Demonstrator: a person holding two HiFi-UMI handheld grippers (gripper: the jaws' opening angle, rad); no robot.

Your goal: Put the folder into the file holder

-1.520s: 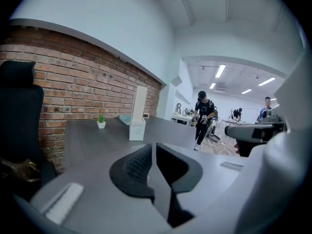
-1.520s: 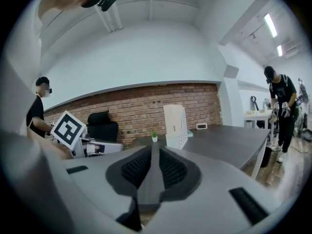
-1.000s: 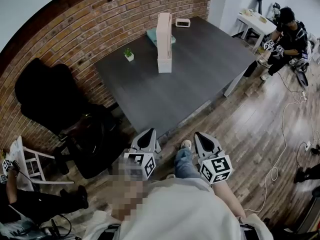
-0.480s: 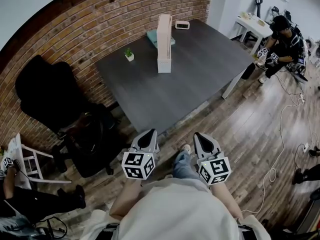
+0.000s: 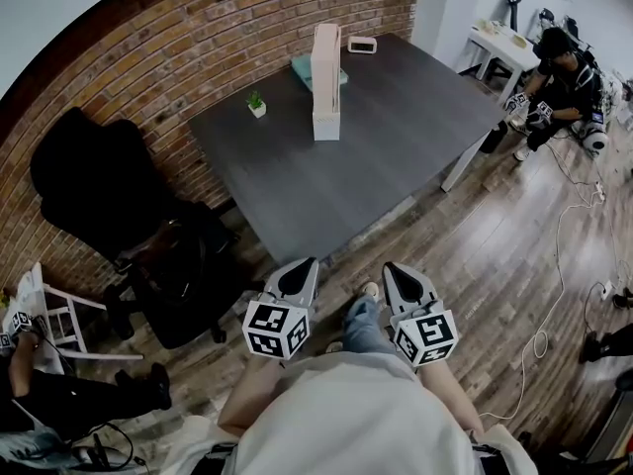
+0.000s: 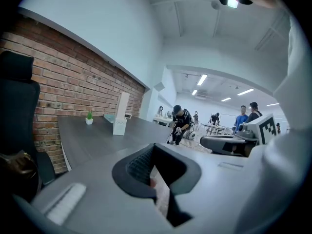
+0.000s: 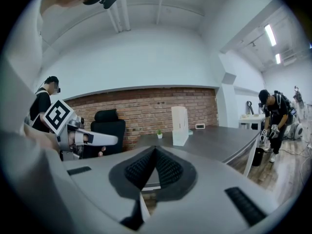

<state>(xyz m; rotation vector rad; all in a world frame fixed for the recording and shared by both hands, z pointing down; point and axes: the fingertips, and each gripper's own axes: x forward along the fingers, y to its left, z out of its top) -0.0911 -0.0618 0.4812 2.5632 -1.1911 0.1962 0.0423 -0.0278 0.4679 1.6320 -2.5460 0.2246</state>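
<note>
Teal folder (image 5: 301, 66) lies flat at the far end of the grey table (image 5: 346, 196), well ahead of both grippers, just beside the upright file holder (image 5: 325, 82), which covers part of it. The left gripper (image 5: 300, 268) is more nearly in line with it than the right gripper (image 5: 400, 270). Both are closed on nothing, short of the table's near edge. The folder's long axis is too hidden to judge.
</note>
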